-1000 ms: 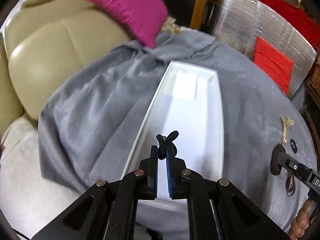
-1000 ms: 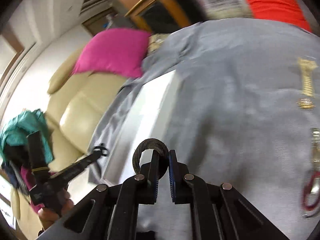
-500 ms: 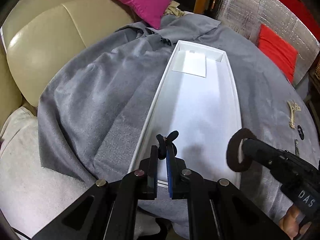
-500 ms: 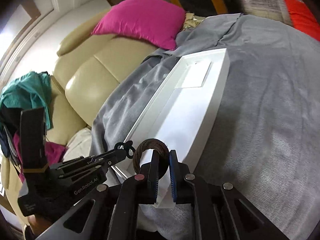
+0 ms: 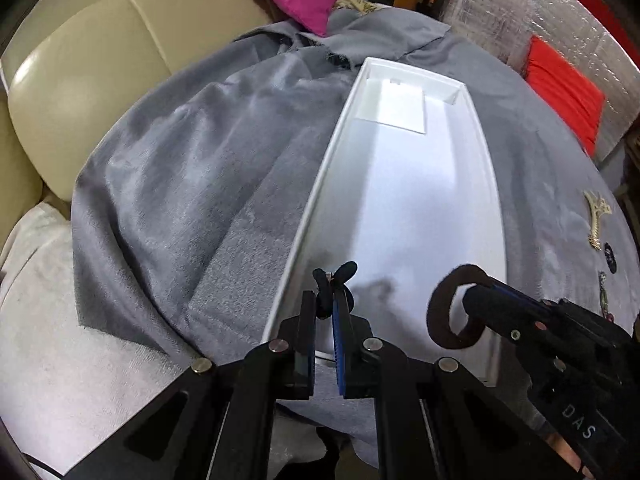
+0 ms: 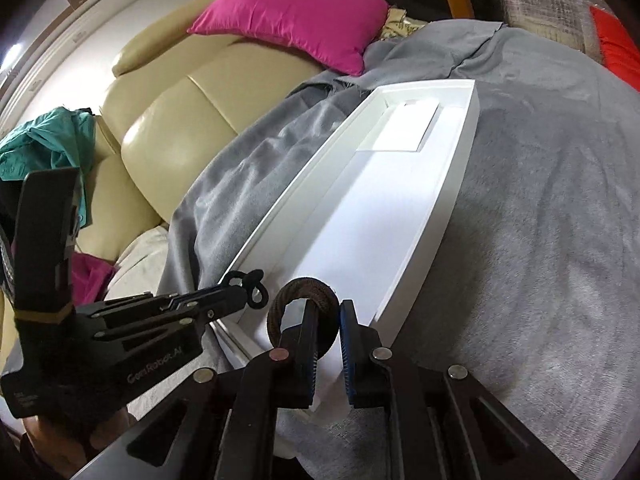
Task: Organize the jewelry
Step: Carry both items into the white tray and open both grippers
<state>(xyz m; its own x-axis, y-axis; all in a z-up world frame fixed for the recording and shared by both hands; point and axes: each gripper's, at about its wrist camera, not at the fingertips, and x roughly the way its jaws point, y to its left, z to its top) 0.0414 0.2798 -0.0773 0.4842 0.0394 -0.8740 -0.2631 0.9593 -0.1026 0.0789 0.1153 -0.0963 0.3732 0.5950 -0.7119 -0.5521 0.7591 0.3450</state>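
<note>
Over tray (image 5: 404, 200): both grippers (image 5: 325, 304) tilted down

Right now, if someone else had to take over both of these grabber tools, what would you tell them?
Left gripper: shut on a small black looped piece, held over the near end of the white tray.
Right gripper: a dark brown ring sits between its fingers, also above the tray's near end; the gap looks slightly loosened, so hold it steady.
Tray: lies on the grey cloth; nothing visible in it but a white card at the far end.
Left to do: set both pieces in the tray, then fetch the gold chain piece and the small items beside it on the cloth.
</note>
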